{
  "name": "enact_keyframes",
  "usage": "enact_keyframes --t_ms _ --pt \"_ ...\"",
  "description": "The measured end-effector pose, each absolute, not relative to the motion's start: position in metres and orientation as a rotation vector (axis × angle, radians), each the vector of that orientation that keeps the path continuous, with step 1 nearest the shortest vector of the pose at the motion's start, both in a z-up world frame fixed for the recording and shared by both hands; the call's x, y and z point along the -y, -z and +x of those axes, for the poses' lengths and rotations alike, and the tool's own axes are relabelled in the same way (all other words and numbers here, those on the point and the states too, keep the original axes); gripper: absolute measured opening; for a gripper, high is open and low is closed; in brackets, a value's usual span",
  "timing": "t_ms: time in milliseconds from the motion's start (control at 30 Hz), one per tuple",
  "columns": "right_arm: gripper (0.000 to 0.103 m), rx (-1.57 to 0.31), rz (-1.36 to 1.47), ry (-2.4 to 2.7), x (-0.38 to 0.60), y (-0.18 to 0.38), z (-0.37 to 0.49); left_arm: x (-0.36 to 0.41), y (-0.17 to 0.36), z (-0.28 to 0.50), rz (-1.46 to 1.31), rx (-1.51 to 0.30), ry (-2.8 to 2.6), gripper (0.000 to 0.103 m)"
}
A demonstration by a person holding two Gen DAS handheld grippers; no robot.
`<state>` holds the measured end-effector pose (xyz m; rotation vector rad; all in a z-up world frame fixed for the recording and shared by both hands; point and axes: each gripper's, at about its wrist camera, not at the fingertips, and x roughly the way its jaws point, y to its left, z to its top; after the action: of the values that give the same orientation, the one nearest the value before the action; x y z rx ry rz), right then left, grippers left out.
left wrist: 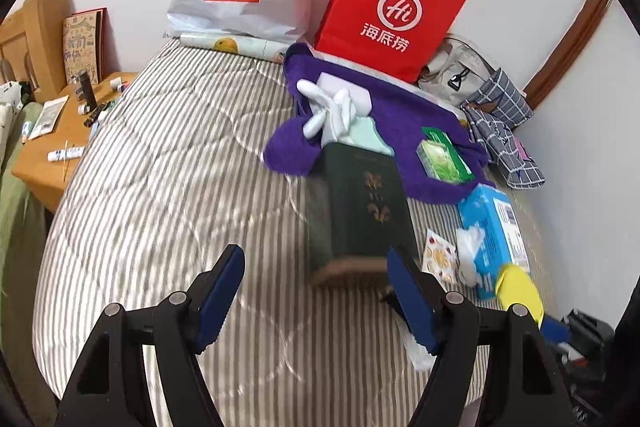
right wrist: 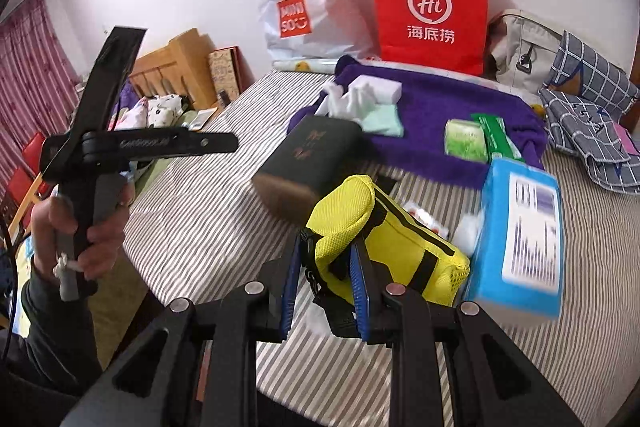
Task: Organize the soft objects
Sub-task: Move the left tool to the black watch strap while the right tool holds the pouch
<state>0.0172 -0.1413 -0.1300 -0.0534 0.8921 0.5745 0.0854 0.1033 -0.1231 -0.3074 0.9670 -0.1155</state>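
Right gripper (right wrist: pixel 326 277) is clamped on the yellow pouch (right wrist: pixel 372 231), lifted just in front of the dark book (right wrist: pixel 316 151). Left gripper (left wrist: pixel 316 291) hangs wide, empty. Gloves (left wrist: pixel 332 111), tissue packs (right wrist: pixel 466 145) beyond the book on the purple towel (right wrist: pixel 440 107): sorting looks barely begun.

Bedspread (left wrist: pixel 168 163) showing grey and white stripes. Towel (right wrist: pixel 432 107) at far right showing deep purple, bearing white gloves (left wrist: pixel 332 111), a pale mint cloth (right wrist: pixel 382 119) and green packets (right wrist: pixel 466 141). Yellow pouch (right wrist: pixel 384 235) with black trim sitting between blue pads (right wrist: pixel 362 291). Dark green book (left wrist: pixel 360 203) displaying gold lettering. Box (right wrist: pixel 520 231) near right showing light blue. Far bag (right wrist: pixel 430 15) showing red with white logo; checked bag (right wrist: pixel 592 115) showing grey-blue.
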Motion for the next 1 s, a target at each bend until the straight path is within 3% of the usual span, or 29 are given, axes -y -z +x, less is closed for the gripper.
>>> enact_keyframes --t_ms 333,667,767,833,900,1000 --pt "0.024 -0.939 -0.137 -0.499 0.177 0.169 -0.027 -0.077 0.149 0.059 -0.339 -0.996 0.127 0.072" --pt "0.025 -0.951 -0.215 -0.412 0.208 0.212 -0.006 -0.032 0.174 0.061 -0.302 -1.04 0.172 0.072" --pt "0.03 -0.951 -0.219 -0.402 0.209 0.22 -0.003 -0.024 0.183 0.064 -0.316 -1.055 0.176 0.072" --pt "0.037 -0.942 -0.211 -0.408 0.209 0.22 -0.004 -0.019 0.188 0.067 -0.339 -1.061 0.184 0.072" --pt "0.054 -0.927 -0.197 -0.405 0.211 0.218 -0.005 -0.015 0.192 0.07 -0.355 -1.063 0.183 0.071" --pt "0.059 -0.907 -0.18 -0.384 0.213 0.217 -0.004 -0.01 0.197 0.075 -0.381 -1.061 0.175 0.071"
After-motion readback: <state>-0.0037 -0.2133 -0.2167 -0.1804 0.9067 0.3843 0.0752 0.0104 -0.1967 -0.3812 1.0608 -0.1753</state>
